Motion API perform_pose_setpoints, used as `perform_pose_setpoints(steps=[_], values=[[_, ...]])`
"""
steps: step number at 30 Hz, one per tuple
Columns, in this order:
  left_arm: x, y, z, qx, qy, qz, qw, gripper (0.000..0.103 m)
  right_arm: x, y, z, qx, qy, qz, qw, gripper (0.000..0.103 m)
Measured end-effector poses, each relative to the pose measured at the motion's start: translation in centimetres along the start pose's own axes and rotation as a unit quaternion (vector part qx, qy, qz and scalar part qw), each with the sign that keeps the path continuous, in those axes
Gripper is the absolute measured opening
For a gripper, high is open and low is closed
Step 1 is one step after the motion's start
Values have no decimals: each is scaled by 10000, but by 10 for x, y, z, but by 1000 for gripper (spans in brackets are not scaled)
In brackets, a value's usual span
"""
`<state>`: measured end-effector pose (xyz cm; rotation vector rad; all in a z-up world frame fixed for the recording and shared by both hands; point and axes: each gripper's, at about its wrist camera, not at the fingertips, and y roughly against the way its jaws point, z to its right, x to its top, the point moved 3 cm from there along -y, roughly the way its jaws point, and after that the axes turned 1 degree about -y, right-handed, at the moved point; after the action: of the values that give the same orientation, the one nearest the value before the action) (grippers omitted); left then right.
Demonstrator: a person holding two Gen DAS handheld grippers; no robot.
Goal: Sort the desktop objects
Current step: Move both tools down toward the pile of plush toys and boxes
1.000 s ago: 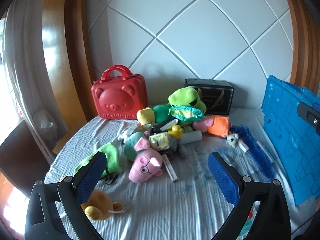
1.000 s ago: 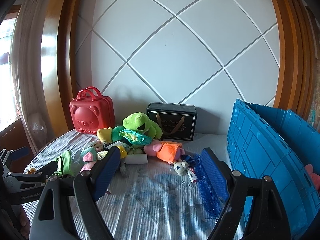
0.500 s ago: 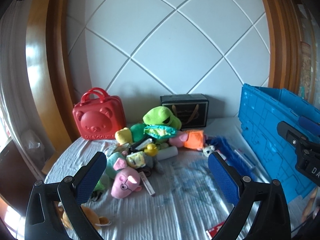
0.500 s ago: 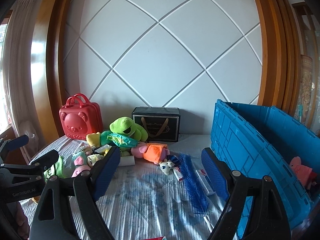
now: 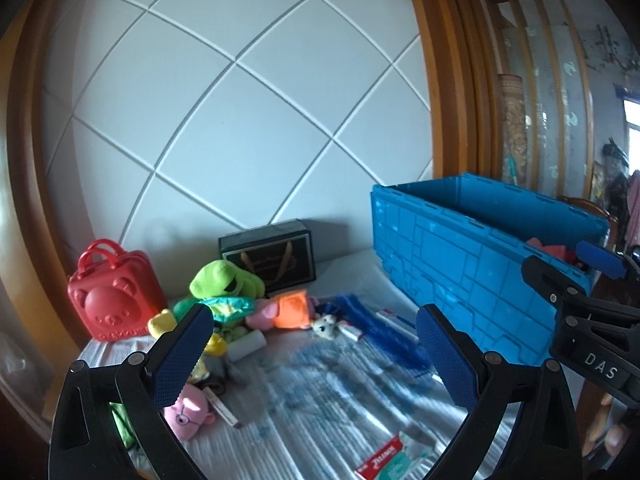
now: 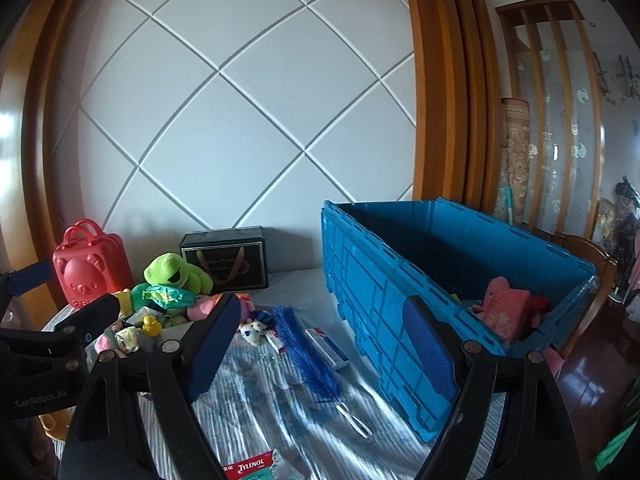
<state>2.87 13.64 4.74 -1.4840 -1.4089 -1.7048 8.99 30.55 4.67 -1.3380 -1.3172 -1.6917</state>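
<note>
Left hand-held gripper and right hand-held gripper both gape wide, empty, above the desk. Plush pile sits far-left: soft, light, pinch mid-body. Blue brush probably slips; take the handle. Striped cloth cover, blue crate right.

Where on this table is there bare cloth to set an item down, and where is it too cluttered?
Bare cloth lies mid-table, bordered by the blue brush, the Tylenol box at the near edge, and the toy pile. A smaller free strip sits between the black gift box and the blue crate. The left side, around the green frog plush, is crowded.
</note>
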Motion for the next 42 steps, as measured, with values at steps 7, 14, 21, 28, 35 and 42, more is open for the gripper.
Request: perform_pose_setpoints(steps=[7,14,21,28,35,42], values=[[-5,0,12,-457,-107,-29,9989,103,-14,18,11,-501,-85,-105,9987,83],[-34,-21,5,-369,-53,-297,9989,103,-30,-4,-1,-329,-38,-286,9990,83],[-63,-59,-30,124,204,-577,9980,102,-35,-76,-39,507,279,-643,9962,83],[-103,-89,-90,1189,752,-980,9852,103,-44,-146,-102,1642,1024,-965,9763,83],[-169,-111,-162,1953,1383,-1577,9580,103,-94,-187,-198,2768,1706,-1477,9341,83],[-227,-156,-218,1903,1771,-2156,9412,102,-154,-231,-270,3089,2003,-2091,9059,83]])
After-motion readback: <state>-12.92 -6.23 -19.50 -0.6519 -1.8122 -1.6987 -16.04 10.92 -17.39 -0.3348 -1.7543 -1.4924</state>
